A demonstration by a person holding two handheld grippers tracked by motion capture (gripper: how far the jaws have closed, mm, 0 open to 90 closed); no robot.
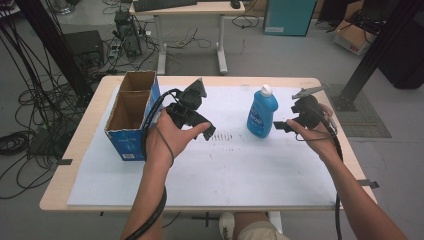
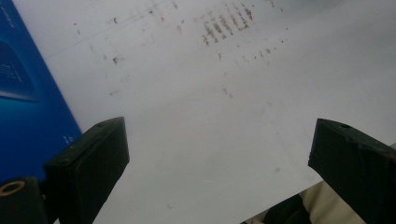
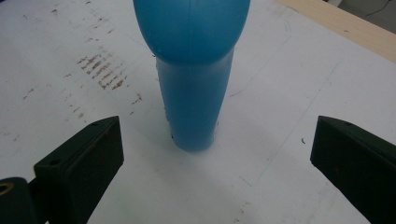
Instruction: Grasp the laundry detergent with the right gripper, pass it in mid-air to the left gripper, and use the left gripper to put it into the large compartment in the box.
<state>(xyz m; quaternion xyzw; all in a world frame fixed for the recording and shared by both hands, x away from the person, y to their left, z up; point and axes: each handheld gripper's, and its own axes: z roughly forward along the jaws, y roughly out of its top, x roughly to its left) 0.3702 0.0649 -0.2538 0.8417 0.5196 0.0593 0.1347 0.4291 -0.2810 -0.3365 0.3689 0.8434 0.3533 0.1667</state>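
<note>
A blue bottle [image 1: 262, 114] with a white cap stands upright on the white sheet [image 1: 235, 165], right of centre. In the right gripper view the bottle [image 3: 194, 79] rises just beyond the wide-apart jaws. My right gripper [image 1: 283, 125] is open, just right of the bottle, not touching it. An open cardboard box [image 1: 131, 113] with blue sides stands at the left of the table. Beside that box my left gripper [image 1: 207, 131] is open over the sheet, with nothing between its jaws; the box's blue wall [image 2: 23, 107] shows at the left in the left gripper view.
Brown scuff marks [image 1: 225, 137] lie on the sheet between the two grippers. The wooden table edge [image 1: 325, 100] runs around the sheet. Beyond the table stand a desk [image 1: 190, 10], cables on the floor and black frame posts [image 1: 380, 45].
</note>
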